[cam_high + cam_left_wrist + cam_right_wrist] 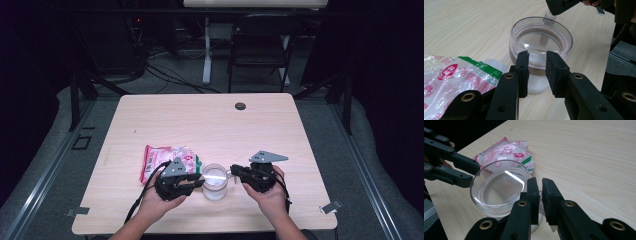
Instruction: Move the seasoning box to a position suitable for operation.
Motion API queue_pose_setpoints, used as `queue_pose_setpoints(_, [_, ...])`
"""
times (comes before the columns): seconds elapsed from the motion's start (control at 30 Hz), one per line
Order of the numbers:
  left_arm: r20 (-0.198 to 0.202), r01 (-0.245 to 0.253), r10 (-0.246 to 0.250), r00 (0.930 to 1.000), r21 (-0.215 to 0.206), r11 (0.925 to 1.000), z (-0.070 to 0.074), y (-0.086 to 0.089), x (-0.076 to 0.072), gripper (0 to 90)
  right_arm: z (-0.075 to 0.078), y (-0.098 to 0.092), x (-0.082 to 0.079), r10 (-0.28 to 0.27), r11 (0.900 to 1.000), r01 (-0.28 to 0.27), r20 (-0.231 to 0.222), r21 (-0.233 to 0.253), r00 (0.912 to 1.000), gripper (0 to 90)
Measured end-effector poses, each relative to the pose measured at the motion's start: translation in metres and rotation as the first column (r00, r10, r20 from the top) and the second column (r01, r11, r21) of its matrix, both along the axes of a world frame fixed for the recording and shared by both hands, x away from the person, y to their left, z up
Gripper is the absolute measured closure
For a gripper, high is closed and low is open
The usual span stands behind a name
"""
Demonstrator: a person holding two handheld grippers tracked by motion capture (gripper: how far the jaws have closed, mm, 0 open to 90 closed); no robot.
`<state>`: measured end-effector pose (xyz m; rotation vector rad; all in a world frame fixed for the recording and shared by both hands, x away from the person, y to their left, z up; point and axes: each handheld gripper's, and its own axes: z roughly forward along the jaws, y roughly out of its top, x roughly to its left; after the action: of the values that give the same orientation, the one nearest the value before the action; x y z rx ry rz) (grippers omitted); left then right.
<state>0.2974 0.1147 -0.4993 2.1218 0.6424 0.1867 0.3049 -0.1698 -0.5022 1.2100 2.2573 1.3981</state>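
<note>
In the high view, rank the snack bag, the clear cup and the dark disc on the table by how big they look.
1. snack bag, largest, though partly hidden by the left gripper
2. clear cup
3. dark disc, smallest; it lies farther from the camera, so its true size is unsure

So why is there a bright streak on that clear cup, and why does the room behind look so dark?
High view: overhead light falls on the table, surroundings dim. Right gripper view: glare streak across the clear cup. Left gripper view: soft reflection in the cup, the packet glossy.
</note>
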Motion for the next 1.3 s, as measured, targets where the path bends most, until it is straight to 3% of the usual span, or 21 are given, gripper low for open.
queue_pose_setpoints(0.17, [0.001, 0.000, 0.000, 1.0000, 0.008, 1.0000, 0.000, 0.001, 0.001, 75.4, -0.001, -0.003, 0.001, 0.002, 1.000, -0.001, -0.015, 0.021, 0.9999, 84.0])
queue_pose_setpoints(0.47, [-0.009, 0.002, -0.001, 1.0000, 0.073, 0.9973, -0.004, 0.003, 0.005, 87.4, -0.002, -0.003, 0.001, -0.001, 1.000, 0.002, -0.013, 0.028, 0.9999, 84.2])
queue_pose_setpoints(0.57, [-0.011, 0.017, -0.016, 0.9998, 0.102, 0.9946, -0.008, 0.000, 0.006, 88.5, -0.002, -0.003, 0.001, 0.000, 1.000, 0.001, -0.015, 0.032, 0.9999, 84.2])
queue_pose_setpoints(0.77, [-0.025, 0.027, -0.024, 0.9994, 0.120, 0.9924, -0.013, -0.002, 0.006, 88.7, -0.002, -0.003, 0.001, -0.006, 0.999, 0.007, -0.014, 0.038, 0.9999, 84.2])
queue_pose_setpoints(1.3, [-0.031, 0.018, -0.015, 0.9994, 0.087, 0.9961, -0.012, 0.000, 0.008, 86.9, -0.003, -0.003, 0.000, -0.005, 0.999, 0.005, -0.011, 0.039, 0.9999, 84.0])
